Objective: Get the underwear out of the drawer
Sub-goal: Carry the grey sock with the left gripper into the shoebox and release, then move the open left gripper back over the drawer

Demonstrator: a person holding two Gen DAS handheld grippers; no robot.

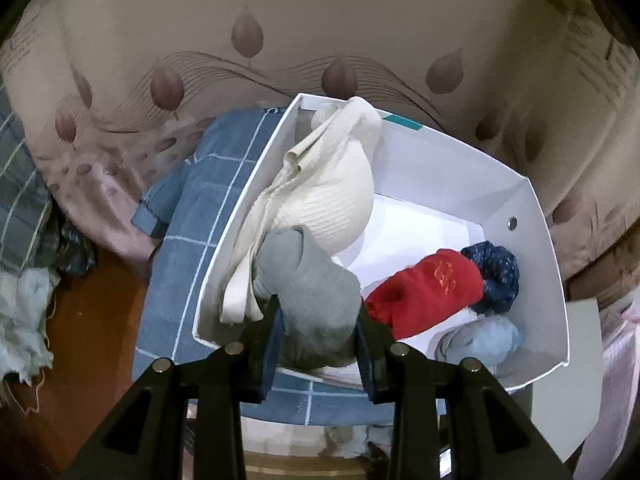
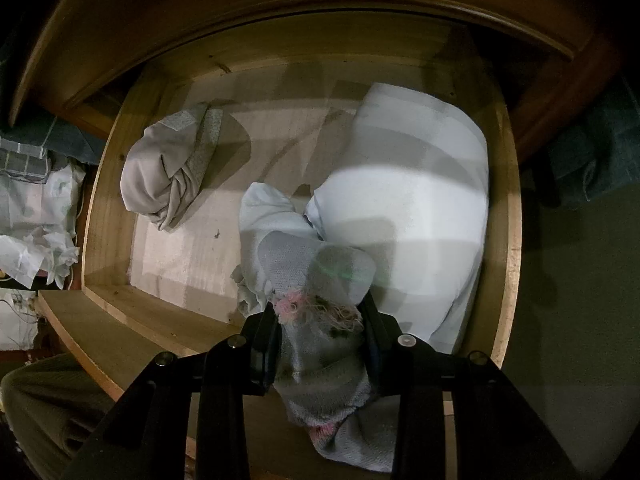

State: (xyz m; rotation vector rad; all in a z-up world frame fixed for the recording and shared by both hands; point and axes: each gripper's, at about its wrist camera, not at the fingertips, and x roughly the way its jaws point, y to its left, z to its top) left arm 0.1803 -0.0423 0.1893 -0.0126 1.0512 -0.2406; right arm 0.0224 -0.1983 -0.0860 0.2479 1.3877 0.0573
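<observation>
Pinched in the right tongs (image 2: 320, 334): grey knit underwear (image 2: 320, 364) with pink trim, bunched at the near edge of the wooden drawer (image 2: 106, 216). Soft, light, floppy; best gripped on a thick fold, as now. Further in, a beige bundle (image 2: 168, 168) far left and a white folded piece (image 2: 404, 216) to the right. Over on the other side, left tongs (image 1: 320, 322) clamped on a grey garment (image 1: 316, 300), above the near-left corner of a white box (image 1: 552, 280) holding cream, red, navy and pale blue items.
</observation>
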